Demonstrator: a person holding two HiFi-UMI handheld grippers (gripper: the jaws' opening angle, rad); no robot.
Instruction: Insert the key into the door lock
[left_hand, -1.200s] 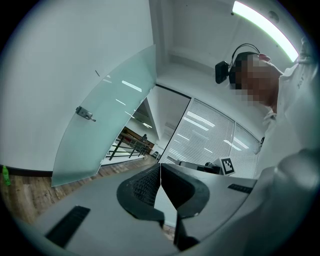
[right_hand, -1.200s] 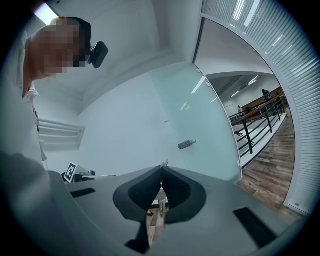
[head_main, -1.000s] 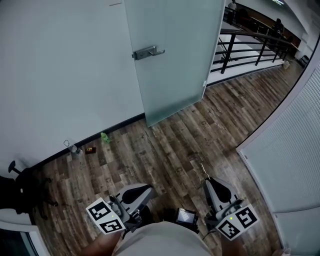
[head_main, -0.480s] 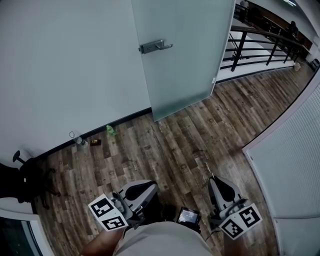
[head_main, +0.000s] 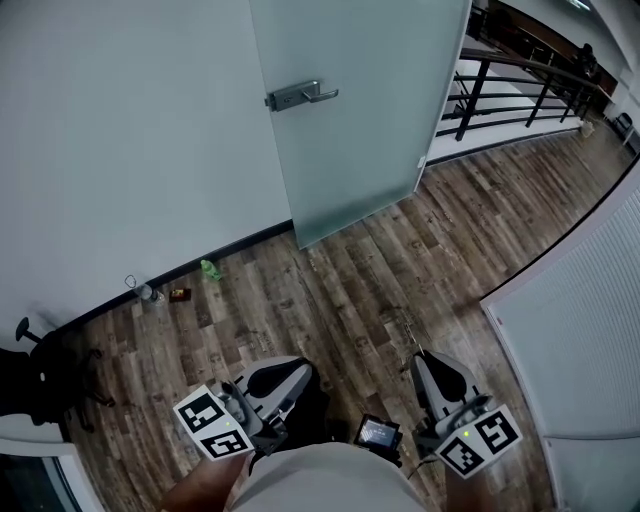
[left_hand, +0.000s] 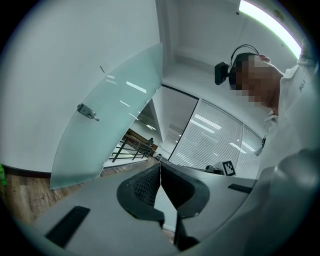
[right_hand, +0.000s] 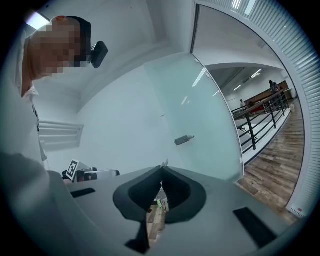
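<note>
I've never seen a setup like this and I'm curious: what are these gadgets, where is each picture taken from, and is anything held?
No robot here: a person holds a two-jaw gripper in each hand. One picture looks down from a camera on their head; the other two come from cameras on the grippers. The left gripper is shut and empty. The right gripper is shut on a thin metal piece, apparently the key. Ahead stands a frosted glass door with a handle; a small green thing lies on the wooden floor.
</note>
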